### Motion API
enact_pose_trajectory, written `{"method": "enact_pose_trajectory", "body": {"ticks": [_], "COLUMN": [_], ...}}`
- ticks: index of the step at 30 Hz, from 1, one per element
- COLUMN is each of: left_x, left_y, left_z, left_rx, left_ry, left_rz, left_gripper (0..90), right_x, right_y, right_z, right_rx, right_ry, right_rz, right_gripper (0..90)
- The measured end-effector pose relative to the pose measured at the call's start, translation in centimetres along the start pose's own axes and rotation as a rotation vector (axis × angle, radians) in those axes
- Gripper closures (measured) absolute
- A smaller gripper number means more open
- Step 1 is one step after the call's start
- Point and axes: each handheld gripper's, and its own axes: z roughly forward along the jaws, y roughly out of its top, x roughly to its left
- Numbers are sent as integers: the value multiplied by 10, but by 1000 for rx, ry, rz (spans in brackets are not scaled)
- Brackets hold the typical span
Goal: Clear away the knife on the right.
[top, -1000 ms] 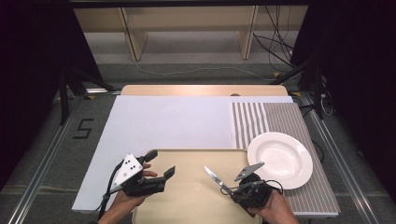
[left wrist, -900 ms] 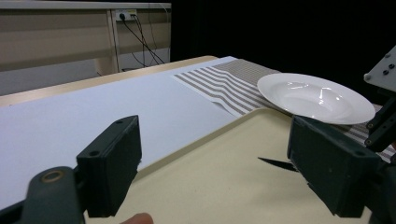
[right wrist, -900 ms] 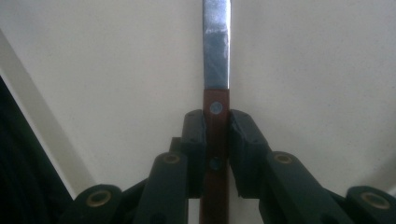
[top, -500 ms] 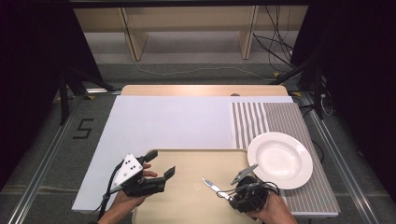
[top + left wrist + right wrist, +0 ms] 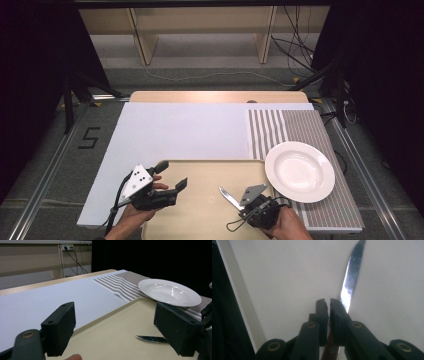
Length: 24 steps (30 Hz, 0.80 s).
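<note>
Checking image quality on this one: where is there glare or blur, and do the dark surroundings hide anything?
High view: even light on the table, black surroundings hide whatever is beyond. Left gripper view: its own near jaws are soft, the white plate carries bright highlights, and the background past it is black. Right gripper view: the knife blade glares white mid-length, and the tray looks washed out.

Items counted on the table: one white plate, one knife, one beige tray, one striped mat, one white sheet. Handheld grippers: two, namely the left gripper and the right gripper.
</note>
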Motion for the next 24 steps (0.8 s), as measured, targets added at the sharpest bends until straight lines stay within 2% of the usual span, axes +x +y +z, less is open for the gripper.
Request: {"method": "enact_pose_trajectory", "body": {"ticks": [2,6,13,16,18,24], "left_x": [0,0,0,0,0,0], "left_y": [0,0,0,0,0,0], "left_z": [0,0,0,0,0,0], "left_rx": [-1,-1,-1,0,-1,0], "left_ry": [0,0,0,-1,0,-1], "left_rz": [-1,-3,-1,1,0,3], "left_gripper": [174,174,174,174,174,174], "right_x": [3,2,-1,-2,-2,-10], "right_y": [2,3,3,3,3,1], "right_z": [4,9,12,12,11,10], "right_rx": [10,41,47,43,47,38], "right_ry": [3,-18,-21,-27,-28,-43], "right_rz": [1,-43,-23,-31,-16,0], "right_gripper": [894,900,900,900,900,900]}}
